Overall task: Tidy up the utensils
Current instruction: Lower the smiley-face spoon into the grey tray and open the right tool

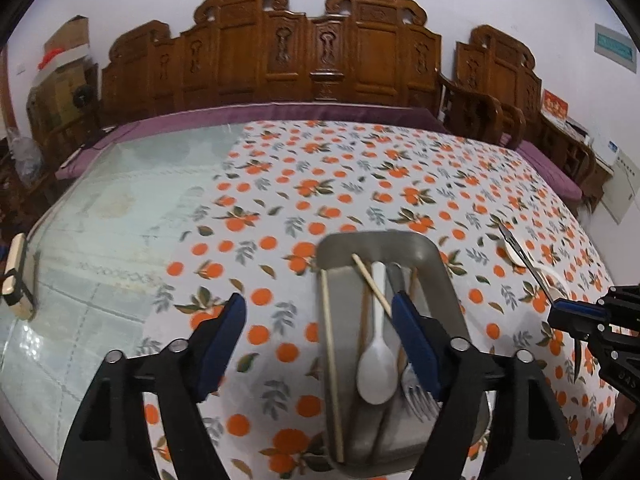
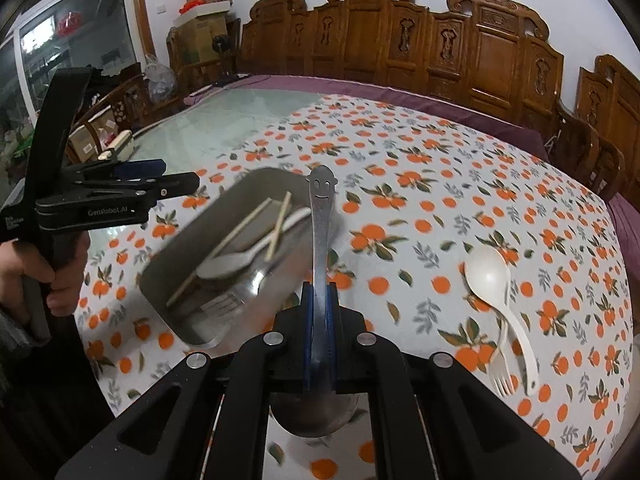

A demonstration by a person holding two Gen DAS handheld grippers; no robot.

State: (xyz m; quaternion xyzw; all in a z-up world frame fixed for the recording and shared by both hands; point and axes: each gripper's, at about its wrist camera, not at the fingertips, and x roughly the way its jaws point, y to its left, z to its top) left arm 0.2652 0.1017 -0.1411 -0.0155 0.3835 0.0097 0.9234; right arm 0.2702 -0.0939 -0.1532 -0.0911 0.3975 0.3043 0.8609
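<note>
Steel tray (image 1: 436, 256) sat on the orange-print cloth (image 1: 360, 168) covering the right part of the counter (image 1: 120, 208), holding chopsticks (image 1: 331, 360), a white plastic spoon (image 1: 378, 368) and a metal fork (image 1: 418, 394). Left tongs (image 1: 318, 344) stood wide apart above the tray's near half, nothing between the pads, right pad over the fork handle. Right tongs (image 2: 319, 328) were clamped narrow on a steel spoon (image 2: 321, 216), gripped low on the handle near the bowl, the smiley-face handle end pointing up and away. In the right wrist view the spoon sat just right of the tray, lifted off the cloth. A cream spoon (image 2: 490, 276) and a cream fork (image 2: 502, 360) lay crossed on the cloth, well apart to the right of the tray, not yet collected.

Judged step: carrying the steel spoon to the tray. Roughly three pieces left outside.

Risks noted:
- Grip is near the heavy bowl on smooth metal, so the long handle could pivot between the pads and the spoon could swing or slip.
- Left tongs hover over the tray, so the two tools could collide if the right one comes in.
- One chopstick lies askew over the other pieces; a dropped spoon could flick it out.
- The light tray may slide on the cloth if bumped.
</note>
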